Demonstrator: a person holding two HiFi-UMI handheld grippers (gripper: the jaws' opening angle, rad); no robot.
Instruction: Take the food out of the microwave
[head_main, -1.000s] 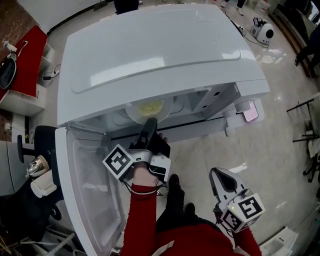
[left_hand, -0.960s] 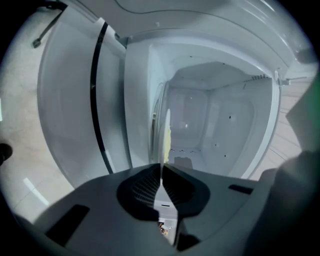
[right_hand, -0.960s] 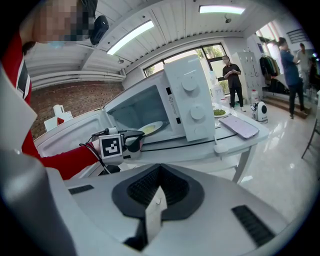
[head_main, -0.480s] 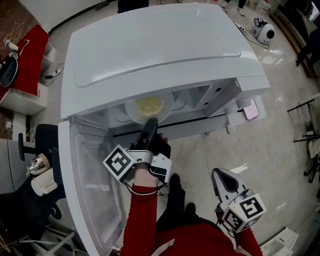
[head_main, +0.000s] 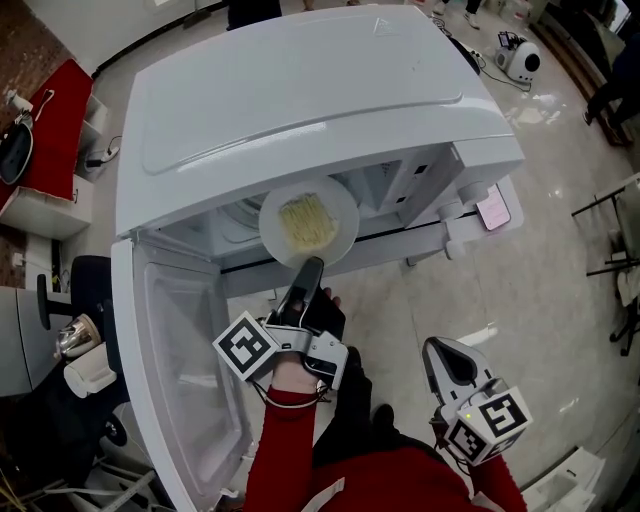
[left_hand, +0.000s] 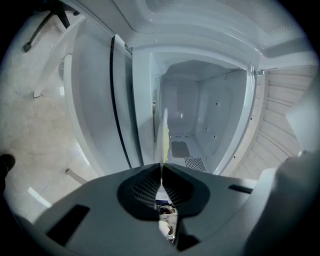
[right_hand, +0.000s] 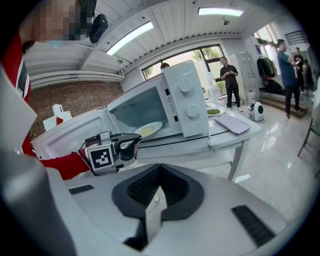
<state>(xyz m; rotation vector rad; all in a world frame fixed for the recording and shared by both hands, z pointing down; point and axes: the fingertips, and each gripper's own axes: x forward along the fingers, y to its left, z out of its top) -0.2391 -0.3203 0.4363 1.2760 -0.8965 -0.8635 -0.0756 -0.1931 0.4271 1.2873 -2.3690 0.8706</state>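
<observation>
A white plate of yellow food (head_main: 308, 222) sticks halfway out of the white microwave (head_main: 300, 100), level over its front sill. My left gripper (head_main: 308, 268) is shut on the plate's near rim. In the left gripper view the plate (left_hand: 164, 132) shows edge-on between the closed jaws of the left gripper (left_hand: 161, 167), with the bare cavity (left_hand: 200, 125) behind it. The right gripper (head_main: 447, 362) hangs low at the right, shut, holding nothing, well away from the microwave. In the right gripper view the plate (right_hand: 148, 130) lies at the microwave's mouth.
The microwave door (head_main: 190, 370) hangs wide open at the left, beside my left arm. A pink phone (head_main: 493, 210) lies on the table (head_main: 440, 245) right of the microwave. Several people (right_hand: 230, 75) stand in the background. A chair (head_main: 60, 290) and clutter are at the far left.
The left gripper has drawn back toward me, and the plate has slid from deep in the cavity to halfway out of the opening. The right gripper has stayed put.
</observation>
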